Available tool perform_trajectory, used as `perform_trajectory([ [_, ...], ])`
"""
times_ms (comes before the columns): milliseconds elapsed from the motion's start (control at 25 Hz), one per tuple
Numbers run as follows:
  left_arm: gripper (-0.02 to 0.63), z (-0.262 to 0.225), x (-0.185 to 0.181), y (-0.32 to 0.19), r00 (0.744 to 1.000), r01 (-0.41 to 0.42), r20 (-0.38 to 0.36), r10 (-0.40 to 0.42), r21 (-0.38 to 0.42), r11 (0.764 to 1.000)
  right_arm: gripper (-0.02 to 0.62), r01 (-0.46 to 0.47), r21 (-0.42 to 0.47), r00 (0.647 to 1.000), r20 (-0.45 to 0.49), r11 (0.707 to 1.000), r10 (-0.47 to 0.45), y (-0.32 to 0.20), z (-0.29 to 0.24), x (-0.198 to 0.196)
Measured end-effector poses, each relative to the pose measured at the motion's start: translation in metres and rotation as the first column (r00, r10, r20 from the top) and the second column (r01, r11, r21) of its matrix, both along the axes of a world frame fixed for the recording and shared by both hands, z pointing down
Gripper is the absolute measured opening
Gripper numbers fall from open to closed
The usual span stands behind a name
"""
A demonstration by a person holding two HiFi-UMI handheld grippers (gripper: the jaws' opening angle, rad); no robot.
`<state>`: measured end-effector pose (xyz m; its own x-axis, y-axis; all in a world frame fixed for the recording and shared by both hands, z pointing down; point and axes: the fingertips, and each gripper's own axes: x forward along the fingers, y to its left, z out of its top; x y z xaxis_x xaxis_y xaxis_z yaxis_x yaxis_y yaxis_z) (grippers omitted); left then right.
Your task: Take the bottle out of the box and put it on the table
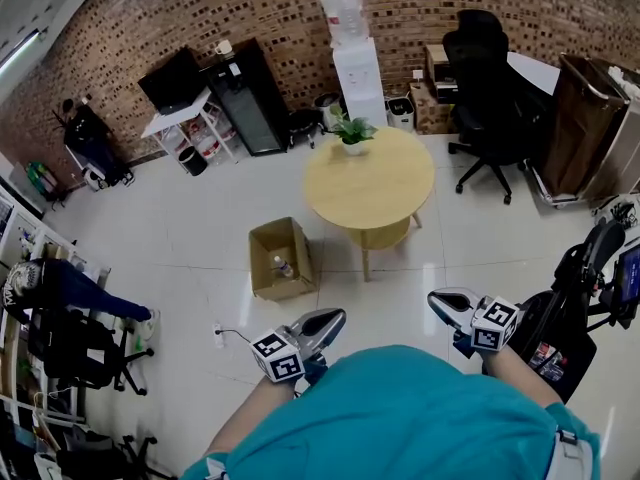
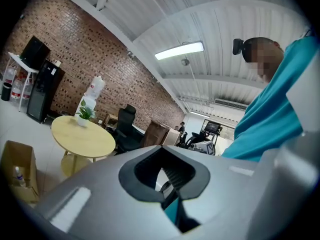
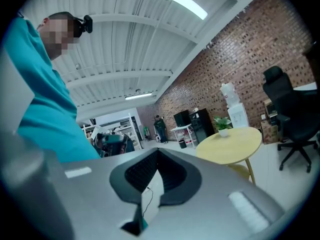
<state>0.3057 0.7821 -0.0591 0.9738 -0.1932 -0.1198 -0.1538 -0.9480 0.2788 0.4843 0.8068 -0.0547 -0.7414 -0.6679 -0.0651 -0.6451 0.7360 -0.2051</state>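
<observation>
Head view shows a small bottle [image 1: 283, 266] inside the floor box [image 1: 260, 253] beside the round table [image 1: 385, 183], probably light, slick plastic, best pinched mid-body; left gripper [image 1: 330, 319] and right gripper [image 1: 447, 302] are closed, empty.

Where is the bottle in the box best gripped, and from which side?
Probably just under its cap, from above: the bottle seems to stand upright in the box, whose walls close every side but the open top. The left gripper is nearer; its jaws are shut, so open them first.
</observation>
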Motion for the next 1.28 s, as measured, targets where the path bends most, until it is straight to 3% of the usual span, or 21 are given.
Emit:
perform_trajectory([
  [280, 0.000, 0.000, -0.062, -0.080, 0.996, -0.057, -0.066, 0.055, -0.027, 0.998, 0.002, -0.060, -0.018, 0.997, -0.046, 0.998, 0.059, -0.074, -0.017, -0.066],
  [560, 0.000, -0.034, -0.200, -0.192, 0.989, -0.112, -0.103, 0.110, -0.014, 0.994, 0.002, -0.136, -0.020, 0.987, -0.086, 0.991, 0.134, -0.169, -0.072, -0.200],
  [680, 0.000, -0.038, -0.230, -0.234, 0.986, -0.132, -0.106, 0.129, -0.013, 0.991, 0.002, -0.154, -0.024, 0.983, -0.106, 0.988, 0.151, -0.206, -0.083, -0.232],
  [880, 0.000, -0.030, -0.230, -0.293, 0.985, -0.132, -0.119, 0.125, -0.050, 0.990, 0.002, -0.163, -0.062, 0.981, -0.118, 0.985, 0.155, -0.264, -0.073, -0.234],
  [1080, 0.000, -0.008, -0.198, -0.334, 0.991, -0.103, -0.087, 0.097, -0.070, 0.992, 0.002, -0.153, -0.095, 0.985, -0.093, 0.984, 0.144, -0.315, -0.051, -0.193],
  [1280, 0.000, 0.010, -0.149, -0.393, 0.999, 0.019, -0.027, -0.022, -0.074, 0.997, 0.002, -0.046, -0.085, 0.997, -0.069, 0.995, 0.041, -0.396, -0.030, -0.141],
])
